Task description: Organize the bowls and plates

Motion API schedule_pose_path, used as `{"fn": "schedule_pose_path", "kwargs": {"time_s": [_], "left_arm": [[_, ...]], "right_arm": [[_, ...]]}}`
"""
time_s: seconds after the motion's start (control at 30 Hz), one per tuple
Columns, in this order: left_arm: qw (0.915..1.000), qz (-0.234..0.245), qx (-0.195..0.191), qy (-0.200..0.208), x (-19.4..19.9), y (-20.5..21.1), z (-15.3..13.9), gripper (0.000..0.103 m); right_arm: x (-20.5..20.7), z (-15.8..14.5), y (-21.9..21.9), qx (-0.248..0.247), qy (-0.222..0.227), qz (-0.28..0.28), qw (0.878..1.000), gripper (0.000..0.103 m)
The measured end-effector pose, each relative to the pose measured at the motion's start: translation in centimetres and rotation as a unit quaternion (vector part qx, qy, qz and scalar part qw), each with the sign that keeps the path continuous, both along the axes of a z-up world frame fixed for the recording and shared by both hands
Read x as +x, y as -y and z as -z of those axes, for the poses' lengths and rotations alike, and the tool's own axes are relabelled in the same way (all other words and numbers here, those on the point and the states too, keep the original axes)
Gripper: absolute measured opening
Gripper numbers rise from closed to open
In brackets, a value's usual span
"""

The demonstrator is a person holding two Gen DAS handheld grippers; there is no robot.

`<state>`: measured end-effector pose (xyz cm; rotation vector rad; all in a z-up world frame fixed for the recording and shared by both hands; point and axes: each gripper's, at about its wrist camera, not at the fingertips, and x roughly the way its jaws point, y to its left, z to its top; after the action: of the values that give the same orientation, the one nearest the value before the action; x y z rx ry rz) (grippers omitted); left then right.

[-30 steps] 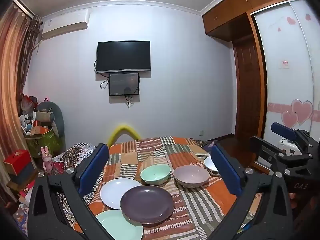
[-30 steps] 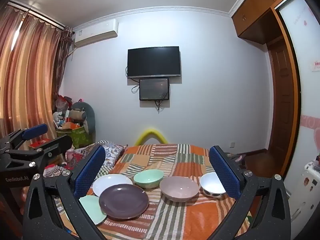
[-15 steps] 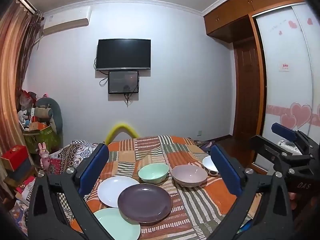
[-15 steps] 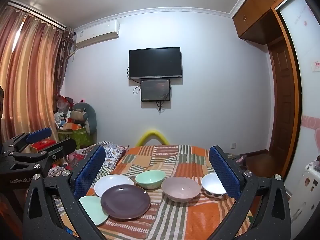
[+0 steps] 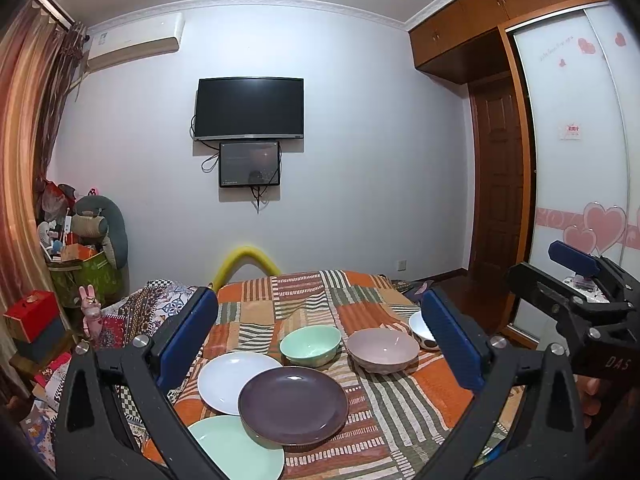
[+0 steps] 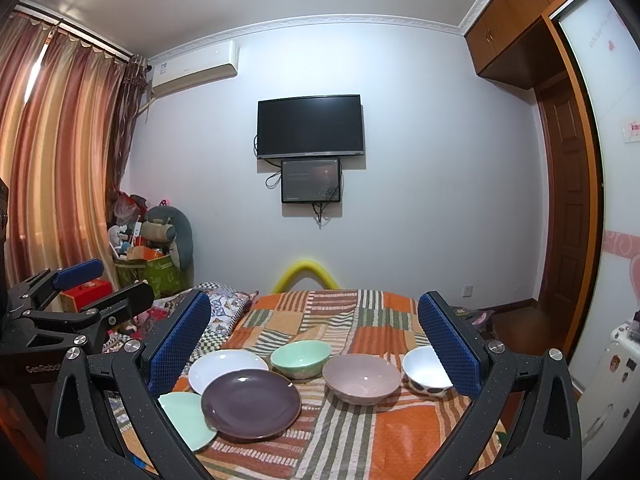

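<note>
Left wrist view
- My left tool: released, blue pads spread wide, grasping nothing, held above the near edge of the bed.
- Bed: covered by an orange striped patchwork quilt, carrying all the dishes.
- Purple plate: nearest centre, overlapping the white plate and the mint plate.
- Mint bowl: behind the plates, upright.
- Pink bowl: just right of the mint bowl, apart from it.
- White bowl: half hidden behind my right pad; its underside looks spotted, I think.
- My right tool: seen side-on at the right edge.

Right wrist view
- My right tool: released, pads wide apart, empty.
- Three bowls: in a row, mint, pink, white with dark spots.
- Plates: clustered left, purple on top.
</note>
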<state>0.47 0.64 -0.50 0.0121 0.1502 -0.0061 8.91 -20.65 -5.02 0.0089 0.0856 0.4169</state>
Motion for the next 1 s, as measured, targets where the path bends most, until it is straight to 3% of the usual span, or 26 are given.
{"fn": "schedule_pose_path", "kwargs": {"time_s": [1.0], "left_arm": [[1.0,-0.001,0.002,0.005,-0.11,0.84,0.34,0.103]], "right_arm": [[-0.19,-0.1,-0.02,0.004,0.003,-0.004,1.0,0.103]]}}
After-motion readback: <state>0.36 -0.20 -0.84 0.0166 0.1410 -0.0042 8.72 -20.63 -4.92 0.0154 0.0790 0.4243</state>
